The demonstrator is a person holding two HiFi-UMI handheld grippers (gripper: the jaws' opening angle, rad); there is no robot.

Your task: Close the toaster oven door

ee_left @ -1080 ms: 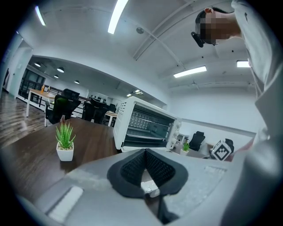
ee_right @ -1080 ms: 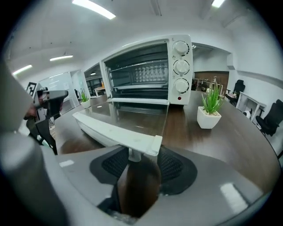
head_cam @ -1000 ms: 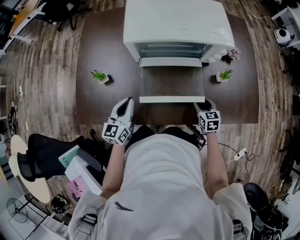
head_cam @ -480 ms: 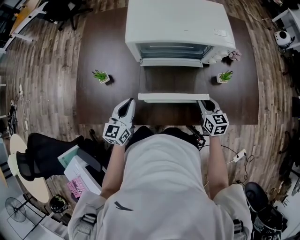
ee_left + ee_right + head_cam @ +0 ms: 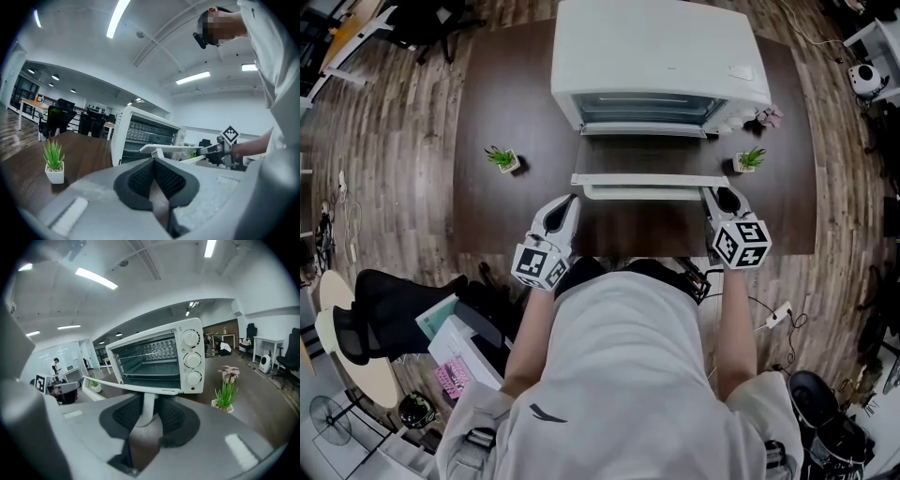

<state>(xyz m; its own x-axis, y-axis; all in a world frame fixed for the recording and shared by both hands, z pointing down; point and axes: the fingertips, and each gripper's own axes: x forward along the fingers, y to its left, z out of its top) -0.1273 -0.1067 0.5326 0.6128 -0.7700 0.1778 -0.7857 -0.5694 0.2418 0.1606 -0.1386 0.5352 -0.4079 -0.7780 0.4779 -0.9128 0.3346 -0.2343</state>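
A white toaster oven (image 5: 661, 56) stands at the back of the dark table (image 5: 497, 216). Its door (image 5: 647, 178) is hinged at the bottom and stands partly raised, about level. My right gripper (image 5: 719, 195) is shut on the right post of the door handle (image 5: 148, 404), with the post clamped between the pads; the door's edge (image 5: 136, 387) runs just above them. My left gripper (image 5: 565, 202) hovers near the door's left corner, shut and holding nothing. The left gripper view shows its pads (image 5: 140, 176) pressed together, with the oven (image 5: 140, 133) beyond.
Small potted plants stand left (image 5: 502, 155) and right (image 5: 750, 153) of the oven, with a pinkish one (image 5: 766, 114) by its right side. A black chair (image 5: 384, 300) and boxes (image 5: 459, 342) sit on the floor at my left.
The right gripper has closed on the handle and lifted it toward the oven, so the door has swung up from lying flat. The left gripper has shifted slightly forward.
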